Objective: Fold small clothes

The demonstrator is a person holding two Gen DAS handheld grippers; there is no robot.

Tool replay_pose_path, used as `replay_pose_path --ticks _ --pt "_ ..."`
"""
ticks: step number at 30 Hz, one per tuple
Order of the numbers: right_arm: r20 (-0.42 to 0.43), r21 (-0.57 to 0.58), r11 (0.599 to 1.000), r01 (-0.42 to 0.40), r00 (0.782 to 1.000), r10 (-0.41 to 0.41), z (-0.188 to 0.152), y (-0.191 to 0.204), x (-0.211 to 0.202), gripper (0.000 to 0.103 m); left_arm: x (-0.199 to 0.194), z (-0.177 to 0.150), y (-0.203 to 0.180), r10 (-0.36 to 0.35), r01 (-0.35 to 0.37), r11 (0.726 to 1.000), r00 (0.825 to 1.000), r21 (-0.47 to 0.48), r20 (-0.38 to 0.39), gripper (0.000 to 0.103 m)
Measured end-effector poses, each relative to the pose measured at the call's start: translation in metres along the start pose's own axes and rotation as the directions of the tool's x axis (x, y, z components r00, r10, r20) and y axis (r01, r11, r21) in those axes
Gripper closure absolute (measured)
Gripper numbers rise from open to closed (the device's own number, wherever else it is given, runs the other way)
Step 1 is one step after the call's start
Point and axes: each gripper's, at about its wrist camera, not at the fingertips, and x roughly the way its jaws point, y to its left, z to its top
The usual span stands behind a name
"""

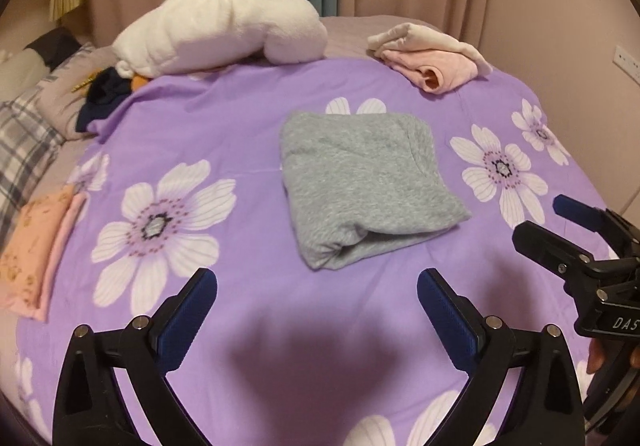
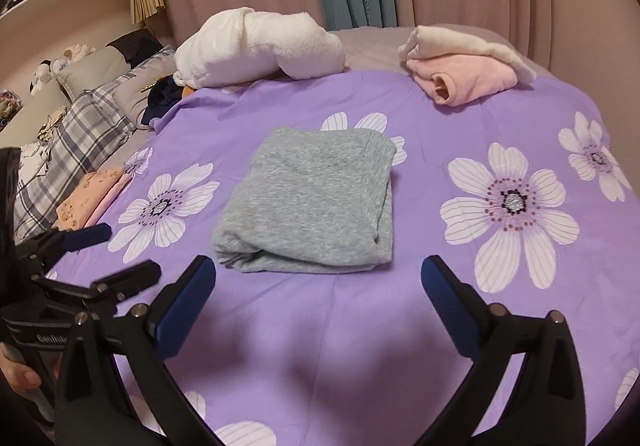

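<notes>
A grey garment (image 1: 364, 182) lies folded into a thick rectangle on the purple flowered bedspread (image 1: 240, 134); it also shows in the right wrist view (image 2: 312, 202). My left gripper (image 1: 317, 288) is open and empty, a short way in front of the garment's near edge. My right gripper (image 2: 319, 276) is open and empty, just in front of the garment. The right gripper also shows at the right of the left wrist view (image 1: 540, 222), and the left gripper at the left of the right wrist view (image 2: 128, 250).
A folded orange and pink garment (image 1: 36, 250) lies at the bedspread's left edge. A pink and cream folded pile (image 1: 432, 58) and a white fluffy blanket (image 1: 220, 30) lie at the far side. Plaid pillows (image 2: 84, 142) and dark clothes (image 1: 104, 94) are at the left. Curtains hang behind.
</notes>
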Motion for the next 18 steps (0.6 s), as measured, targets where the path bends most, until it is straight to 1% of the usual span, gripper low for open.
replay_pose_path --ticks 1,5,7,9,10,11,18 --pt "-0.002 -0.004 1.000 0.004 1.000 -0.004 0.000 0.002 -0.005 0.000 -0.004 0.000 -0.001 0.001 -0.001 1.000 1.000 0.001 0.002 0.003" --pt "0.013 -0.024 0.999 0.029 0.999 -0.029 0.002 0.011 -0.024 0.000 -0.020 0.002 -0.002 -0.042 0.042 0.999 0.999 -0.017 -0.005 0.001" --pt "0.019 -0.024 0.999 0.028 0.999 -0.028 0.003 0.014 -0.032 0.000 -0.025 0.005 -0.003 -0.017 0.017 1.000 1.000 -0.023 -0.003 0.001" --pt "0.022 -0.028 0.999 0.022 1.000 -0.021 0.004 0.017 -0.037 0.000 -0.029 0.006 -0.005 0.054 -0.054 0.998 0.999 -0.018 -0.003 0.001" --pt "0.020 -0.032 0.999 0.028 0.999 -0.027 0.004 0.018 -0.038 0.000 -0.030 0.006 -0.006 0.085 -0.085 0.996 0.996 -0.011 0.009 0.001" --pt "0.020 -0.038 0.999 0.038 0.999 -0.037 0.003 0.019 -0.038 0.000 -0.030 0.005 -0.007 0.099 -0.098 0.995 0.995 -0.010 0.015 0.001" --pt "-0.011 -0.034 0.998 0.055 0.998 -0.056 0.000 0.020 -0.028 0.000 -0.024 0.002 0.001 0.077 -0.077 0.996 0.997 -0.046 -0.015 0.001"
